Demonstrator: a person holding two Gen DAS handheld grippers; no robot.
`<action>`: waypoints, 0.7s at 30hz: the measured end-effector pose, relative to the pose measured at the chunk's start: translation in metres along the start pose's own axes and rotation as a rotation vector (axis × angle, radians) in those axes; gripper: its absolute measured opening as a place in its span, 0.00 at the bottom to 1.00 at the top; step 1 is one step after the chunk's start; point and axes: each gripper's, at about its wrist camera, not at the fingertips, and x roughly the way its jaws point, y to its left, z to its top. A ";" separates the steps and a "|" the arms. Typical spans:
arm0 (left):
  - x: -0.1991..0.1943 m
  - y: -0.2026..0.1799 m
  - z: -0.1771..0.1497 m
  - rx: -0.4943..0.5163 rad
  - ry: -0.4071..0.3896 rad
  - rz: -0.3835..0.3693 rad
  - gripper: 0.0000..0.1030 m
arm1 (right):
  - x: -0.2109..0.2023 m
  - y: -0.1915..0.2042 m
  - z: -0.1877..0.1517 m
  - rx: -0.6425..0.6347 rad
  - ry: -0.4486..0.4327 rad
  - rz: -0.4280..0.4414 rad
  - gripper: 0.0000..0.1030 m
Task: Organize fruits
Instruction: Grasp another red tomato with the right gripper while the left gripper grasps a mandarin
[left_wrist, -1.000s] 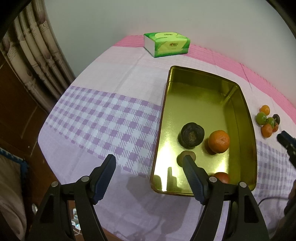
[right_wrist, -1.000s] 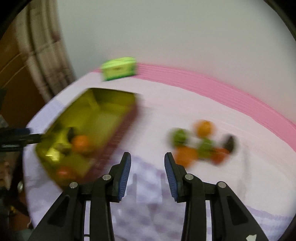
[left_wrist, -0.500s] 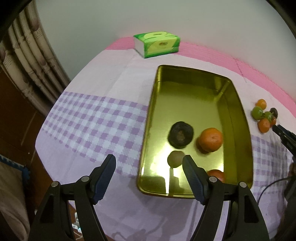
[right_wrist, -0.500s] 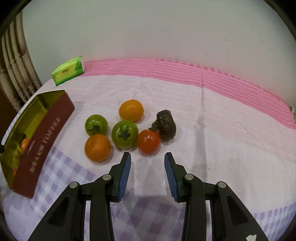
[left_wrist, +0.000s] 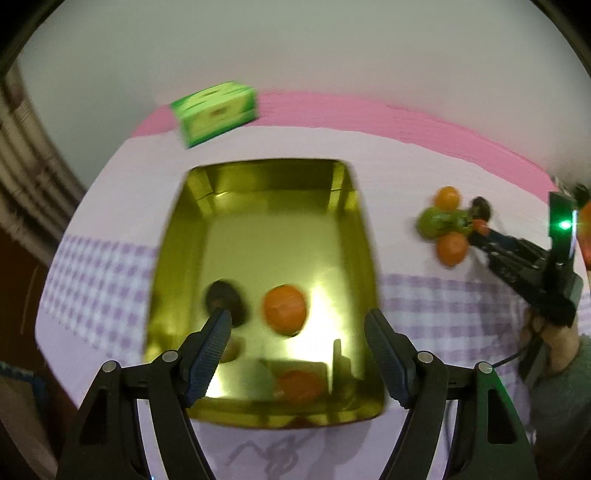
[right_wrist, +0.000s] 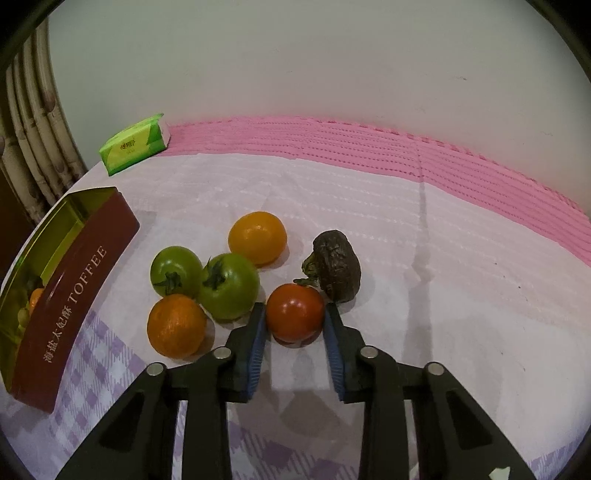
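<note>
Right hand-held gripper (right_wrist: 294, 325) clamps a red tomato (right_wrist: 294, 312) on the desk (right_wrist: 369, 206).
Left hand-held gripper (left_wrist: 297, 326) gapes, empty, above the gold tin (left_wrist: 258, 236); next, probably lift the tomato clear of its neighbours into the tin.

Right gripper (right_wrist: 294, 314): angling downward, pads pressing both sides of the red tomato (right_wrist: 294, 312). Left gripper (left_wrist: 297, 325): pointing steeply downward, jaws standing wide apart, gripping nothing
</note>
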 end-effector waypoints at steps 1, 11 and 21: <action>0.001 -0.007 0.002 0.007 -0.001 -0.007 0.73 | -0.001 0.000 -0.001 0.003 -0.001 0.003 0.27; 0.033 -0.095 0.028 0.109 0.007 -0.127 0.73 | -0.032 -0.038 -0.029 0.031 -0.013 -0.110 0.27; 0.076 -0.127 0.044 0.078 0.075 -0.156 0.65 | -0.035 -0.054 -0.036 0.069 -0.004 -0.133 0.27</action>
